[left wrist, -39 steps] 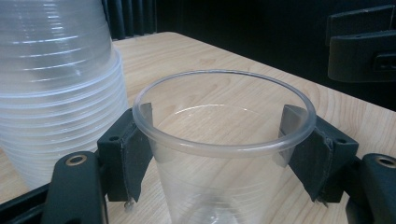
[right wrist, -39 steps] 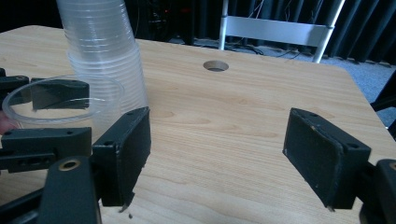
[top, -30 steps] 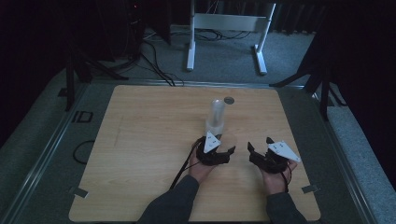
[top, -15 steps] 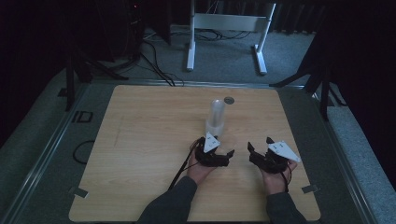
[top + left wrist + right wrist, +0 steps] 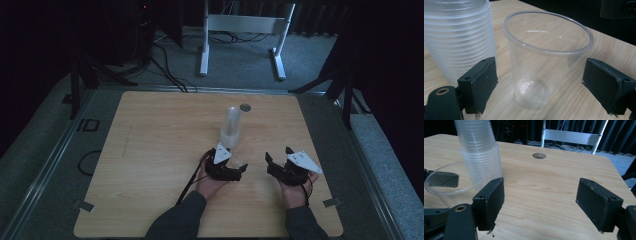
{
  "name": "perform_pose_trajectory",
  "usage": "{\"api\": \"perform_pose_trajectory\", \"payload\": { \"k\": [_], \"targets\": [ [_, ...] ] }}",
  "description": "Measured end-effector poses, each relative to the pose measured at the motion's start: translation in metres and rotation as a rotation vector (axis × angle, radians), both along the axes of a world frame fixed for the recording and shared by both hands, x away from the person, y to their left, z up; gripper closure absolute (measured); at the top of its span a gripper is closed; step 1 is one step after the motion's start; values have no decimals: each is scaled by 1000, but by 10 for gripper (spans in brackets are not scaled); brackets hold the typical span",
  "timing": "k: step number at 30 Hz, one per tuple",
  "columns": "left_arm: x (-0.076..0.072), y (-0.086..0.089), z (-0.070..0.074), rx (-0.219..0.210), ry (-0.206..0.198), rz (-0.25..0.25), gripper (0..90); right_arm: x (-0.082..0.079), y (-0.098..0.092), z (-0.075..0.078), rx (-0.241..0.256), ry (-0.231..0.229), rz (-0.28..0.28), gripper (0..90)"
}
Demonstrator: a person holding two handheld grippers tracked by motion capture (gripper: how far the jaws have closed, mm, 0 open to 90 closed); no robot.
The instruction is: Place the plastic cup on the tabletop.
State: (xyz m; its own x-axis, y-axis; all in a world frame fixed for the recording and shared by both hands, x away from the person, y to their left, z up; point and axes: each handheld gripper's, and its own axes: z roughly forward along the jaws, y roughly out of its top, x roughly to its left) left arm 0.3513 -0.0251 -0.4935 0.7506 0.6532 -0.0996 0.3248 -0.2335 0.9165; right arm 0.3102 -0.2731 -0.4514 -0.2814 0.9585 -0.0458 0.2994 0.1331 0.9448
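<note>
I count one loose clear plastic cup (image 5: 546, 62) standing alone, and one stack of nested clear cups (image 5: 459, 37) — too many rims packed together for me to number. Two grippers in my views — the left gripper (image 5: 235, 172) and the right gripper (image 5: 278, 157). One wooden table (image 5: 150, 150), with one round hole (image 5: 539, 155).

Single clear plastic cup (image 5: 544, 65) upright on table, empty, just beside tall cup stack (image 5: 459, 37).
</note>
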Motion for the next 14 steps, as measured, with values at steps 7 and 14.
{"api": "perform_pose_trajectory", "payload": {
  "k": [7, 14],
  "targets": [
    [-6, 10, -1, -10, 0, 0, 130, 0, 0, 0, 2, -1, -2, 222],
    [-8, 13, -1, -26, 6, 5, 143, 1, -1, 0, 4, 1, -2, 221]
  ]
}}
